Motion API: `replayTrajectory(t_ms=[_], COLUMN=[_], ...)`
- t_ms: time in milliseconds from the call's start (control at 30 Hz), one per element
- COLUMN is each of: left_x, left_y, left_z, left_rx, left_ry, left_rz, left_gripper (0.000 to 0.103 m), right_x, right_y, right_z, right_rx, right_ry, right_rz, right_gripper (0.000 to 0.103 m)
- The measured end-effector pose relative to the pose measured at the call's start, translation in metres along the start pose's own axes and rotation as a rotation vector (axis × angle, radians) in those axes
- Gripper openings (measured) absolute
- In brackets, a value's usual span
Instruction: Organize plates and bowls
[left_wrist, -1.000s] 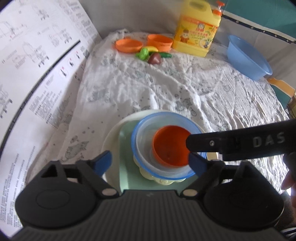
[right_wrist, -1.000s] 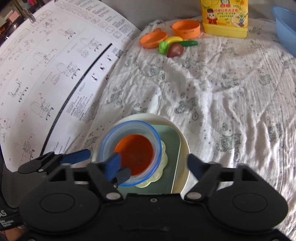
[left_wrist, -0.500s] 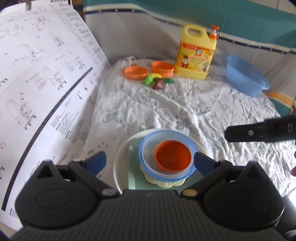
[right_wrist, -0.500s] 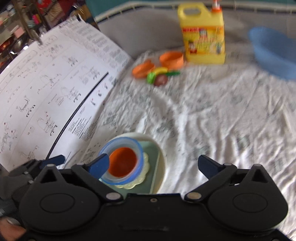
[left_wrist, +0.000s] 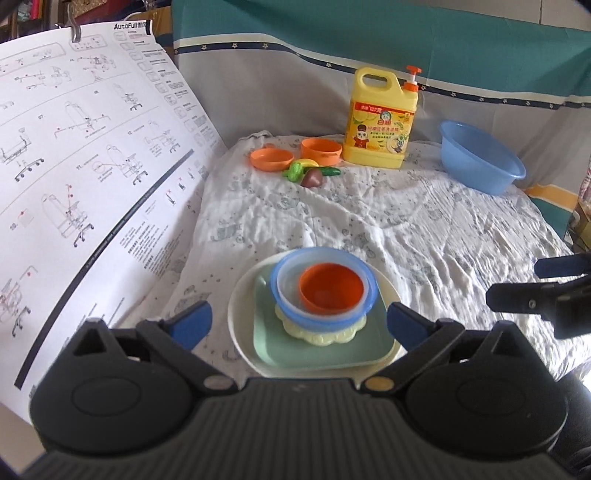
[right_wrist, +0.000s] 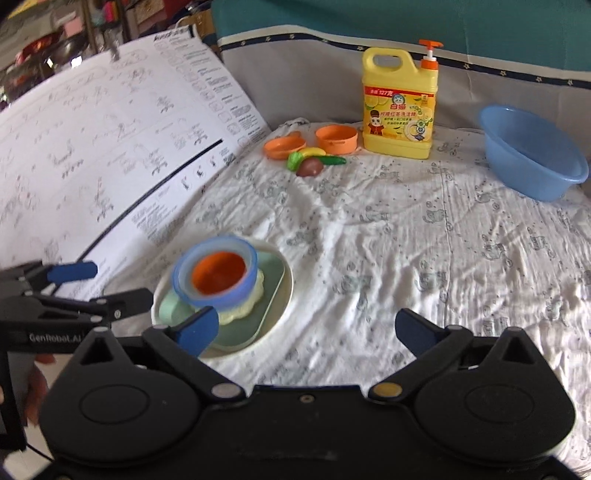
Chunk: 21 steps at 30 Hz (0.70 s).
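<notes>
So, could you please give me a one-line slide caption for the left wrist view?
Open left hand-held gripper above nested orange bowl, blue bowl and stacked plates.

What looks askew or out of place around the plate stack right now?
Nothing spilled or damaged. The orange bowl sits in the clear blue-rimmed bowl, off-centre on the green square plate and cream round plate. Both grippers are open, holding nothing.

Soft, even daylight fills both views, with faint shadows in the wrinkles of the cloth. The fisheye bends the paper sheet near the edges. The stacked bowls look slightly blurred, more so in the right view.
</notes>
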<state>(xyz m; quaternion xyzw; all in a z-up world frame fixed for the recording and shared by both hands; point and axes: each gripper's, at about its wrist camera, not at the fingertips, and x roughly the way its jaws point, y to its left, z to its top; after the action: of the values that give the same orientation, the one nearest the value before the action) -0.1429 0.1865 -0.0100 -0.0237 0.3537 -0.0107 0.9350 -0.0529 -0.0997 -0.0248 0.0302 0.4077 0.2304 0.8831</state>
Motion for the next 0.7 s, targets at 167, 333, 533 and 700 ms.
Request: replayTrajectory(t_ms=[167,333,533,700], left_x=[-0.011,-0.013,-0.011,-0.008], left_y=[-0.007,-0.003,0.002,0.005], left_z=[-0.014,-0.021,-0.032,-0.036], left_rx=[0.046,0.012,-0.015,-0.025], left_ry=[-0.042,-0.02,-0.011,-0.009], left_rz=[0.02,0.001,0.017,0.035], left_gripper=[0.103,0.103,0.103,0.103], right_x=[-0.009,-0.013,-0.015,-0.011], right_y=[0.009,0.017,0.016,0.012], right_z=[-0.011,-0.023,-0.028,-0.03], right_rx=[-0.05,-0.081,-0.07,-0.049], right_ry=[-0.001,0.016,0.024,0.05], right_rz=[-0.027,-0.059,-0.052,-0.056], right_gripper=[0.103,0.103,0.103,0.103])
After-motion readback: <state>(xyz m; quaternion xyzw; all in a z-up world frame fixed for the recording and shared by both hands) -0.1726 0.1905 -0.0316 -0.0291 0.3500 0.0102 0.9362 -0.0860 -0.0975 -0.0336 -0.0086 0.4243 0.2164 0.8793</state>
